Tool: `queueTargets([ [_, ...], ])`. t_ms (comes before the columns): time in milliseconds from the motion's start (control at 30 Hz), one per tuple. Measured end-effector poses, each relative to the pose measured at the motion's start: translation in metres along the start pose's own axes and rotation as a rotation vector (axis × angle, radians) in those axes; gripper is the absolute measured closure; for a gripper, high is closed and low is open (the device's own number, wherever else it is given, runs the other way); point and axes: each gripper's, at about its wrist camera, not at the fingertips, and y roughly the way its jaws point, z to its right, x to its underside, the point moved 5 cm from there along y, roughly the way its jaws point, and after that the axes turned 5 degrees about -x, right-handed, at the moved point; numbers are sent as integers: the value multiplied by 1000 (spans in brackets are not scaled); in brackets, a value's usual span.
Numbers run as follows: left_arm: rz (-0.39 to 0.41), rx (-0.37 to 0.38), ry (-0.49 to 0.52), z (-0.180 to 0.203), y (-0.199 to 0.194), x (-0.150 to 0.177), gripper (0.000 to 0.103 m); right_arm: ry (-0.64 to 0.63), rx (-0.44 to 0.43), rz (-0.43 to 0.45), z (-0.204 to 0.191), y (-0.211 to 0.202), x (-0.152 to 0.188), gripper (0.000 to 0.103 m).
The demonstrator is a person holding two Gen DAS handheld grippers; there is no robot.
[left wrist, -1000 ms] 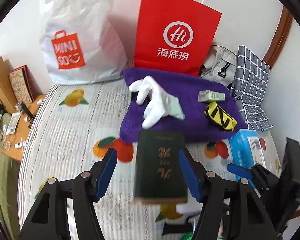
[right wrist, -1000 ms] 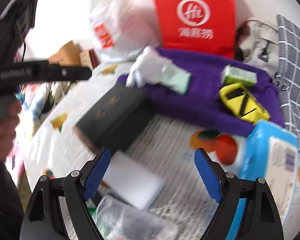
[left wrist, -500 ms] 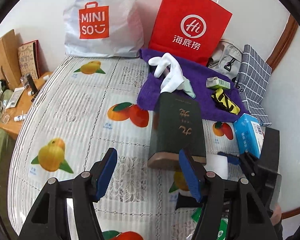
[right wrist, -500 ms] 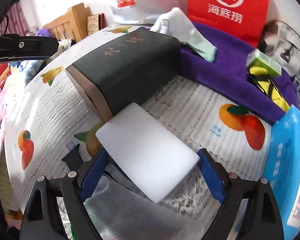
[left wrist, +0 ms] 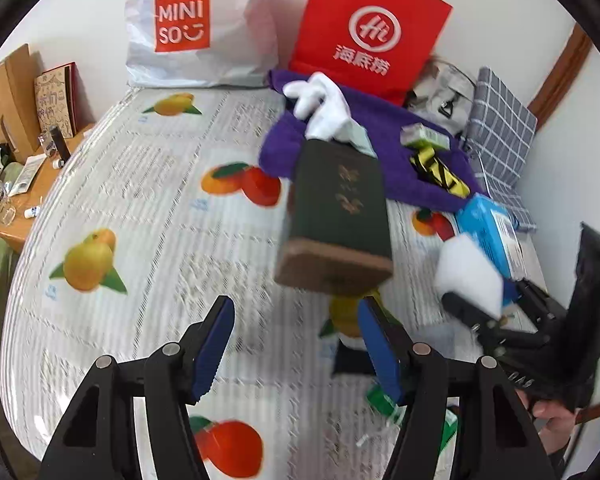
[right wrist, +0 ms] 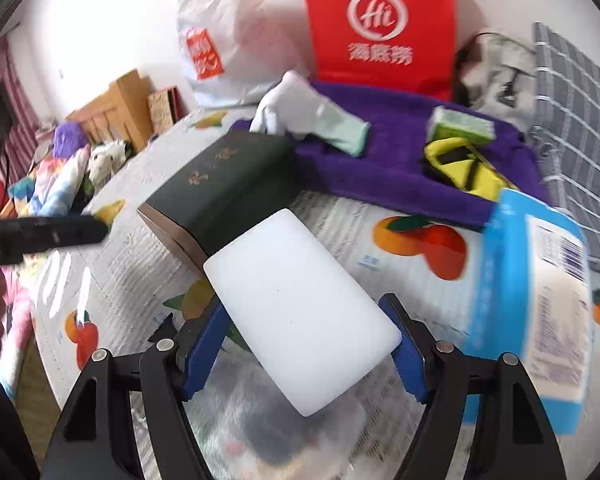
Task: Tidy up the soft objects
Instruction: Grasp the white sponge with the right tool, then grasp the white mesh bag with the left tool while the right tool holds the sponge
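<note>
the right gripper (right wrist: 304, 340) is reaching over the bed sheet (left wrist: 140, 208) with the fruit pictures on it. a white sponge block (right wrist: 300, 308) is sitting right between its two blue fingers (right wrist: 204, 348). the jaws are closing in on the block, and the left finger is touching its near left edge while the right finger is touching its near right corner. most of the block is sticking out past the fingertips, up and to the left, and its far end is lying beside the dark green box (right wrist: 220, 184). in the left wrist view the same white sponge block (left wrist: 468, 276) is showing at the right side, caught in the black gripper there.

the left gripper (left wrist: 296, 348) is hanging over the sheet with its jaws standing apart and nothing between them. the dark green box (left wrist: 340, 216) is lying just beyond its fingertips, not touching them.

farther back, a purple towel (right wrist: 400, 152) is lying on the bed. a white glove (right wrist: 296, 108), a small green pack (right wrist: 460, 124) and a yellow and black thing (right wrist: 460, 164) are resting on it. a blue tissue pack (right wrist: 540, 280) is lying at the right, near the right gripper. a red paper bag (right wrist: 380, 24) and a white plastic bag (left wrist: 196, 28) are standing against the wall.
</note>
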Motion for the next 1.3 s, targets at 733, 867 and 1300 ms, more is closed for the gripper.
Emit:
queueTargets([
  [733, -167, 91, 121, 110, 41, 71, 33, 248, 53, 96, 59, -102, 86, 28],
  [867, -149, 82, 131, 121, 48, 78, 18, 276, 70, 89, 73, -104, 101, 28],
  [1300, -87, -25, 198, 136, 53, 83, 20, 352, 48, 55, 94, -87, 130, 28],
])
